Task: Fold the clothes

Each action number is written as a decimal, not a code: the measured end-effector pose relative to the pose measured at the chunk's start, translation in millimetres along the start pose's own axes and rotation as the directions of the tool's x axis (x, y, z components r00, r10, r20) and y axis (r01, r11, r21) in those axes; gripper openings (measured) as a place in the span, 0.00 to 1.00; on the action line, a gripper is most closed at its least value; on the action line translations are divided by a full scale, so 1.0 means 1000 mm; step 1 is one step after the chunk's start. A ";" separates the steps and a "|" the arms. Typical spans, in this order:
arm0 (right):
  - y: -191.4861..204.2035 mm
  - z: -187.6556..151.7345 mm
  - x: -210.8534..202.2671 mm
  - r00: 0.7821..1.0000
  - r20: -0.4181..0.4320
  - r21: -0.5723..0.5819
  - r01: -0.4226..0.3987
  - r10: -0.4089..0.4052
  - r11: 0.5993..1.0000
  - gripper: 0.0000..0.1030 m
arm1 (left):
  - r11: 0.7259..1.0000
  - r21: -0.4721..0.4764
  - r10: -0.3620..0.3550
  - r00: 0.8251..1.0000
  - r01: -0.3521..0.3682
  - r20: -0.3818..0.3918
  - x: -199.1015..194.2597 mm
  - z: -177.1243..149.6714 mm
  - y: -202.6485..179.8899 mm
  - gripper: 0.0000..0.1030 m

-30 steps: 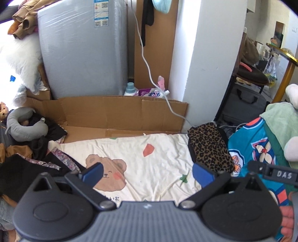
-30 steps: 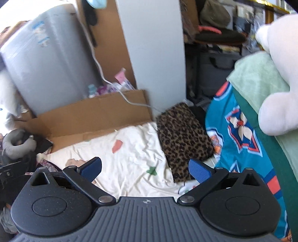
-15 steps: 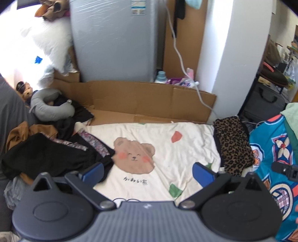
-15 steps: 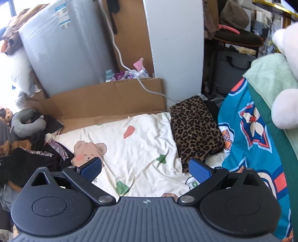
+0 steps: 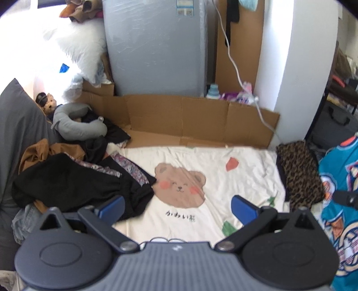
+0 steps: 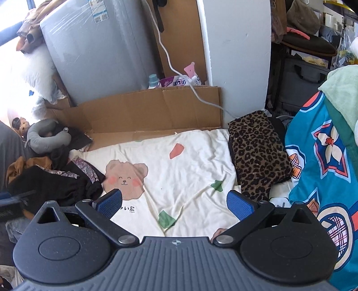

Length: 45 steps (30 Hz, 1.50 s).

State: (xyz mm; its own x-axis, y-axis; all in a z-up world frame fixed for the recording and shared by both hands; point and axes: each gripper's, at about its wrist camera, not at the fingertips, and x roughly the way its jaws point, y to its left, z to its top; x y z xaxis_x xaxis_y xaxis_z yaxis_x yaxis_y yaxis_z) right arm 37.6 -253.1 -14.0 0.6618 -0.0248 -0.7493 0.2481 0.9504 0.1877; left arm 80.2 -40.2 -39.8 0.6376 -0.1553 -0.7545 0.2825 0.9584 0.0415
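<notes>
Fingers (image 5: 111, 207) spread, empty, above bear sheet (image 5: 214, 179)

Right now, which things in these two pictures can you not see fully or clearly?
- Clothes pile, left wrist view: lower garments buried under the black one; how many cannot be told.
- Bear sheet, right wrist view: near edge hidden behind the right gripper.
- Blue blanket: cut off by the right edge.
- Fridge label: text too small.

Bare cream sheet (image 5: 223, 185) ahead, open between black clothes pile (image 5: 73, 181) on the left and folded leopard-print garment (image 5: 299, 174) on the right; walled behind by cardboard (image 5: 190, 118); hemmed rightward by teal blanket (image 6: 324, 161).
</notes>
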 end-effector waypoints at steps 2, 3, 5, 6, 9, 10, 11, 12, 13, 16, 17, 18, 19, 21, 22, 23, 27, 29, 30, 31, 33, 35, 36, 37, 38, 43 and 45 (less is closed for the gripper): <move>0.006 -0.006 0.007 1.000 -0.014 -0.007 0.011 -0.011 1.000 1.00 | 1.000 0.005 -0.001 1.000 0.001 -0.022 0.011 -0.009 0.001 1.00; 0.009 -0.009 0.011 1.000 -0.026 -0.013 0.014 -0.015 1.000 0.99 | 1.000 0.013 0.002 1.000 -0.002 -0.024 0.014 -0.013 0.001 1.00; 0.015 -0.017 0.017 0.999 -0.052 -0.031 0.014 -0.015 0.999 0.99 | 1.000 0.022 0.017 1.000 -0.016 -0.013 0.018 -0.021 0.003 1.00; 0.018 -0.020 0.018 0.998 -0.059 -0.044 0.011 -0.014 0.999 0.99 | 1.000 0.013 0.022 1.000 -0.022 -0.014 0.020 -0.024 0.005 1.00; 0.023 -0.024 0.020 0.998 -0.060 -0.080 0.023 -0.028 0.996 0.99 | 0.998 -0.064 0.021 0.998 -0.025 -0.056 0.024 -0.027 0.013 1.00; 0.024 -0.024 0.021 0.998 -0.056 -0.083 0.033 -0.037 0.996 0.99 | 0.997 -0.074 0.021 0.998 -0.025 -0.056 0.025 -0.026 0.013 1.00; 0.025 -0.023 0.021 0.997 -0.052 -0.084 0.044 -0.048 0.995 0.99 | 0.996 -0.083 0.020 0.998 -0.025 -0.056 0.025 -0.026 0.014 1.00; 0.026 -0.021 0.022 0.997 -0.049 -0.087 0.055 -0.059 0.995 0.99 | 0.996 -0.088 0.023 0.998 -0.027 -0.054 0.025 -0.026 0.014 1.00; 0.029 -0.019 0.023 0.996 -0.046 -0.100 0.068 -0.073 0.993 0.99 | 0.996 -0.085 0.028 0.998 -0.032 -0.051 0.024 -0.025 0.014 1.00; 0.036 -0.013 0.021 0.997 -0.026 -0.132 0.062 -0.066 0.989 0.99 | 0.997 -0.063 0.042 0.998 -0.044 -0.036 0.026 -0.026 0.013 1.00; 0.038 -0.013 0.020 0.998 -0.022 -0.138 0.056 -0.060 0.989 0.99 | 0.997 -0.053 0.051 0.998 -0.053 -0.039 0.028 -0.026 0.014 1.00; 0.040 -0.013 0.019 0.998 -0.020 -0.145 0.052 -0.056 0.988 0.99 | 0.997 -0.049 0.052 0.998 -0.054 -0.046 0.031 -0.026 0.014 1.00; 0.042 -0.014 0.019 0.998 -0.022 -0.148 0.049 -0.052 0.988 0.99 | 0.998 -0.052 0.042 0.998 -0.045 -0.055 0.035 -0.025 0.016 0.99; 0.044 -0.016 0.020 0.999 -0.029 -0.150 0.039 -0.043 0.988 0.99 | 0.998 -0.023 0.060 0.997 -0.061 -0.054 0.039 -0.025 0.015 1.00; 0.045 -0.017 0.021 0.999 -0.033 -0.152 0.033 -0.039 0.988 0.99 | 0.998 -0.011 0.068 0.996 -0.068 -0.058 0.041 -0.025 0.014 1.00; 0.045 -0.018 0.022 0.999 -0.036 -0.156 0.032 -0.038 0.987 0.99 | 0.998 -0.008 0.066 0.996 -0.067 -0.064 0.042 -0.025 0.014 1.00; 0.045 -0.026 0.024 0.998 -0.054 -0.157 0.026 -0.035 0.987 0.99 | 0.999 0.010 0.044 0.997 -0.043 -0.066 0.039 -0.030 0.012 1.00; 0.046 -0.030 0.026 0.997 -0.069 -0.152 0.018 -0.029 0.988 0.99 | 0.999 0.018 0.034 0.997 -0.033 -0.076 0.038 -0.034 0.010 1.00; 0.046 -0.032 0.026 0.997 -0.077 -0.154 0.013 -0.025 0.988 0.99 | 0.999 0.016 0.031 0.996 -0.029 -0.081 0.038 -0.037 0.010 1.00; 0.048 -0.035 0.028 0.996 -0.085 -0.158 0.008 -0.022 0.987 0.99 | 0.999 0.017 0.031 0.996 -0.030 -0.086 0.038 -0.039 0.009 1.00; 0.050 -0.039 0.030 0.995 -0.098 -0.167 0.002 -0.019 0.986 0.99 | 0.999 0.014 0.030 0.995 -0.029 -0.095 0.038 -0.042 0.010 1.00; 0.054 -0.044 0.032 0.994 -0.109 -0.178 -0.004 -0.015 0.984 0.99 | 1.000 -0.004 0.024 0.994 -0.025 -0.105 0.038 -0.044 0.012 1.00; 0.055 -0.046 0.032 0.993 -0.114 -0.183 -0.008 -0.014 0.983 0.99 | 1.000 -0.009 0.023 0.994 -0.025 -0.110 0.038 -0.044 0.013 1.00; 0.056 -0.048 0.032 0.993 -0.118 -0.186 -0.011 -0.012 0.983 0.99 | 1.000 -0.009 0.024 0.993 -0.026 -0.114 0.039 -0.045 0.013 1.00; 0.057 -0.049 0.033 0.993 -0.120 -0.187 -0.014 -0.009 0.982 0.99 | 1.000 -0.006 0.025 0.993 -0.026 -0.116 0.039 -0.045 0.013 1.00; 0.061 -0.053 0.032 0.992 -0.125 -0.205 -0.022 -0.004 0.979 0.99 | 1.000 0.000 0.005 0.993 -0.005 -0.119 0.036 -0.049 0.008 1.00; 0.060 -0.052 0.032 0.992 -0.124 -0.199 -0.023 -0.002 0.980 0.99 | 1.000 0.007 -0.003 0.993 0.004 -0.121 0.035 -0.051 0.006 1.00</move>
State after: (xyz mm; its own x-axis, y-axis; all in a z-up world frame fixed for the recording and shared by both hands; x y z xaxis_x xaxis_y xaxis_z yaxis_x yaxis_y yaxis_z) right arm 36.6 -180.7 -59.7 0.5688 0.0121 -0.8224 0.0868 0.9934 0.0747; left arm 67.9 -28.2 -99.4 0.5457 -0.1279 -0.8281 0.2895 0.9562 0.0431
